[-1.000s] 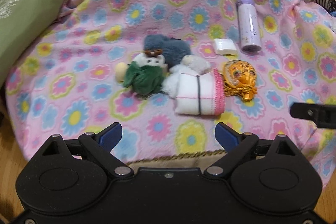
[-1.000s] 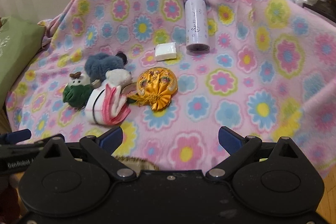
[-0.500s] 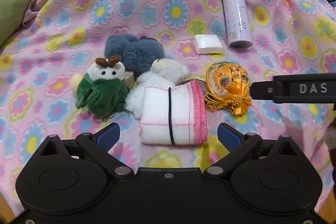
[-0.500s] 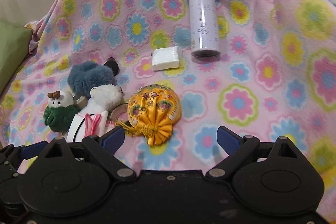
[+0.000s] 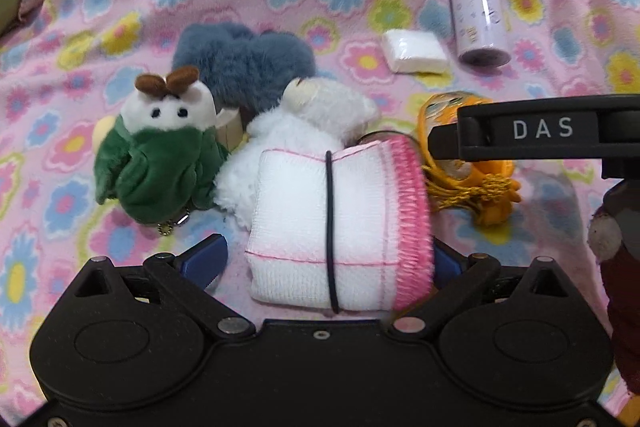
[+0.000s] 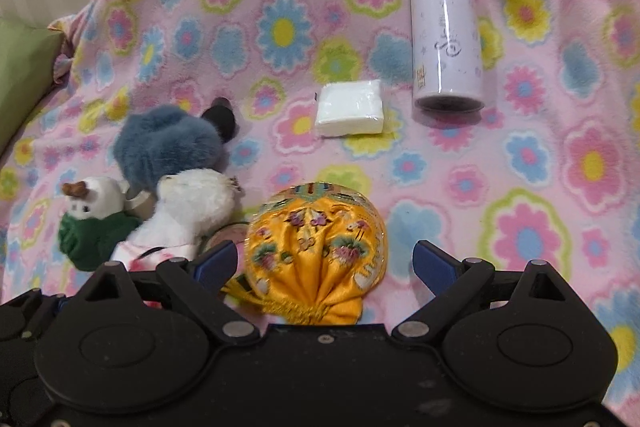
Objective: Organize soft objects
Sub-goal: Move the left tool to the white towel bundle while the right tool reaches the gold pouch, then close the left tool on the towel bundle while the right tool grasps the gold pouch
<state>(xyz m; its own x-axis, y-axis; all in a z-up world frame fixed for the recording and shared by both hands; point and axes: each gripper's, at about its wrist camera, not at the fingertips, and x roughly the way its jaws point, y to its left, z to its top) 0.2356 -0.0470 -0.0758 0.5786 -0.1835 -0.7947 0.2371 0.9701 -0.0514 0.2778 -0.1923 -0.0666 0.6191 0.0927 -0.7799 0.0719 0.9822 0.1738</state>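
A folded white towel with a pink fringe and a black band [image 5: 340, 223] lies between the open fingers of my left gripper [image 5: 324, 259]. A green-and-white plush [image 5: 160, 151], a white plush [image 5: 304, 131] and a grey-blue fluffy one [image 5: 244, 63] lie just behind it. My right gripper [image 6: 326, 263] is open around a yellow embroidered satin pouch [image 6: 316, 247], which also shows in the left wrist view [image 5: 472, 187] partly behind the right gripper's body.
Everything lies on a pink flowered blanket [image 6: 520, 167]. A lilac bottle [image 6: 444, 23] lies at the back right, with a white tissue pack [image 6: 350, 109] beside it. A green cushion [image 6: 20, 67] sits at the far left.
Both grippers have moved forward and down: the left one now has the towel between its fingers, the right one the yellow pouch. Both stay open.
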